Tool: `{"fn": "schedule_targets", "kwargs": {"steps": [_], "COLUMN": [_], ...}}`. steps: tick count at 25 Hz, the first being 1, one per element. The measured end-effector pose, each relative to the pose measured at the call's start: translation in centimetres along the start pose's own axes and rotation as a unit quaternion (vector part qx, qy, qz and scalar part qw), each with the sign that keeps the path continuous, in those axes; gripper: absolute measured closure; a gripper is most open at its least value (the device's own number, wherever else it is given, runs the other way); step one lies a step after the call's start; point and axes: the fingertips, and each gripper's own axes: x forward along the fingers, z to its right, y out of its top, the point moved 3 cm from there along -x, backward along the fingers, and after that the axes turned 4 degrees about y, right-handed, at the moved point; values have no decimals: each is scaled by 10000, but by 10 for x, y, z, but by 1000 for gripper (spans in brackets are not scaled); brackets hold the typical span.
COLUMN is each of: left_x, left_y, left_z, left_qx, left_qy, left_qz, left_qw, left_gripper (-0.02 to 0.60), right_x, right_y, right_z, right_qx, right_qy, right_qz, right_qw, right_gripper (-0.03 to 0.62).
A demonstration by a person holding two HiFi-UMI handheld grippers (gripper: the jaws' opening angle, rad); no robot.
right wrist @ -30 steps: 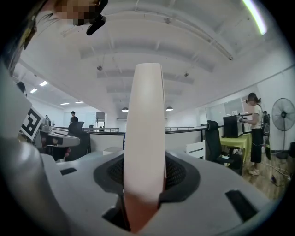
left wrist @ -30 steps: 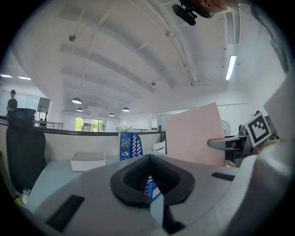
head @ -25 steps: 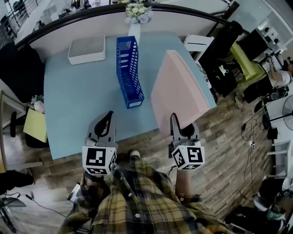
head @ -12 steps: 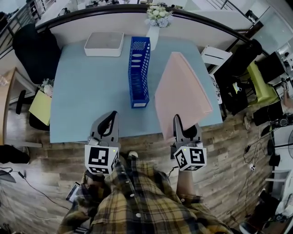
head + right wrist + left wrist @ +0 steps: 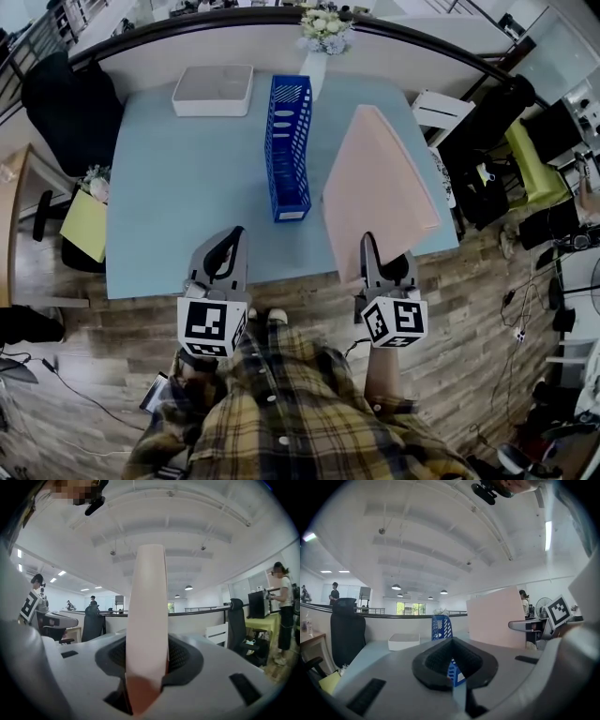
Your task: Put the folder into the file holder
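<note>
From the head view, the person in a plaid shirt (image 5: 281, 412) stood at the near edge of a light blue table (image 5: 178, 197), one tool in each hand. The left gripper (image 5: 229, 240) hung over the table's near edge with its jaws drawn together and nothing in them. The right gripper (image 5: 368, 246) was clamped on the near edge of the pink folder (image 5: 380, 183), which stood on edge, tilted, over the right part of the table. The blue file holder (image 5: 287, 145) stood near the middle of the table, its long side running away from the person. It was just left of the folder and not touching it. A white box (image 5: 214, 90) lay at the far left by the partition, and a vase of flowers (image 5: 323, 28) stood behind the holder. In the left gripper view, the jaws met with only a thin slit between them, through which part of the holder showed. The box sat left of the holder, the folder rose as a broad pink sheet to the right, and the other tool's marker cube (image 5: 558, 611) appeared at the far right. In the right gripper view, the folder ran edge-on straight up from between the jaws, which pressed on it from both sides. A black chair (image 5: 92, 620) stood beyond on the left and a white chair (image 5: 216, 632) on the right.
</note>
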Motion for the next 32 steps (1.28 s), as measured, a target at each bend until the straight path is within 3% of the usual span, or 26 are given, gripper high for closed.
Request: {"fn": "schedule_targets", "kwargs": {"steps": [17,32], "left_x": [8,10], "left_y": [-3,-4], "left_z": [-7,-16], "left_qx": [-83,-143], "left_qy": [-108,-64], "left_qz": [-19,6], "left_qw": [9999,9999], "left_gripper": [592,592], "right_x": [4,24], "right_y": [22,62], "right_z": [-2,-38], "right_qx": [-116,-326], "right_qy": [-71,260], "right_qz": [174,649], "right_qw": [9998,9970], "right_gripper": [428,428]}}
